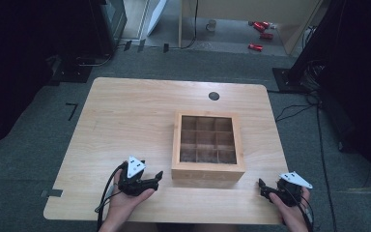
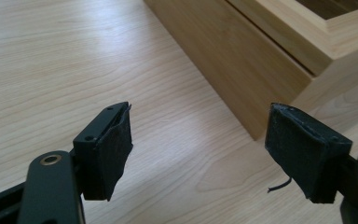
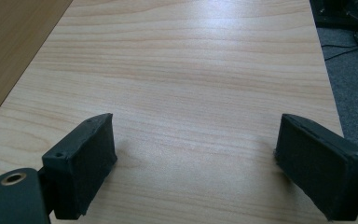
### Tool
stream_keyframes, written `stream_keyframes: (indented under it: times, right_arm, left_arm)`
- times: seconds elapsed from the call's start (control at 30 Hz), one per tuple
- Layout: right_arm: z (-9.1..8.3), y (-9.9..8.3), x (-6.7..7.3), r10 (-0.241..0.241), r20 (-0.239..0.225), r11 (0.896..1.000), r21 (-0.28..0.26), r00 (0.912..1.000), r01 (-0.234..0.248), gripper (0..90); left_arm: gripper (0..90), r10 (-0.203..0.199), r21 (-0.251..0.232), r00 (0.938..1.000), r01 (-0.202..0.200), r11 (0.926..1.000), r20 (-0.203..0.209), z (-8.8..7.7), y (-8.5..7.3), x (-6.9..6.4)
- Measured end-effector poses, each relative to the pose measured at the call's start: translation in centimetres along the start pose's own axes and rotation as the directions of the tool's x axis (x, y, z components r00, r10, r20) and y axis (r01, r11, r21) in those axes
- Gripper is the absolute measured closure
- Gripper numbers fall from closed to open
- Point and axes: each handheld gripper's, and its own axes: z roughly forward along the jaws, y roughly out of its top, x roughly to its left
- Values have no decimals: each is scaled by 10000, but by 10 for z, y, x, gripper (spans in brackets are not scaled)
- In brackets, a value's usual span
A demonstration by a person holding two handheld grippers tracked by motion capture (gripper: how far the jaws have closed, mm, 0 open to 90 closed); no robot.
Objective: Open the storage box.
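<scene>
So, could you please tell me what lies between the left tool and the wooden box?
Nothing but bare table: the high view shows clear wood between the left tool and the box.

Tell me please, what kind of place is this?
Probably a lab or workshop: a bare wooden table on grey carpet, cables across the floor, dark equipment racks around it.

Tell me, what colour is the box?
Light wood box, with a see-through lid; the high view shows it best.
</scene>
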Motion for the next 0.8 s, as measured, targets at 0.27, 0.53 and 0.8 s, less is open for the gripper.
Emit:
stream_keyframes:
  times: [0.27,0.53,0.8]
  right_arm:
    - [-11,11,8,155,-458,9988,-461,9988,-176,124]
    - [-24,20,20,462,-1464,9933,-984,9882,-610,130]
    - [-30,24,38,208,-2170,9920,-1168,9760,-471,130]
  left_arm:
    - [262,436,-60,9960,-432,9990,775,7,0,-15]
    - [354,457,-148,9917,-443,9989,1203,14,2,-24]
    - [458,484,-236,9866,-453,9987,1561,15,4,-29]
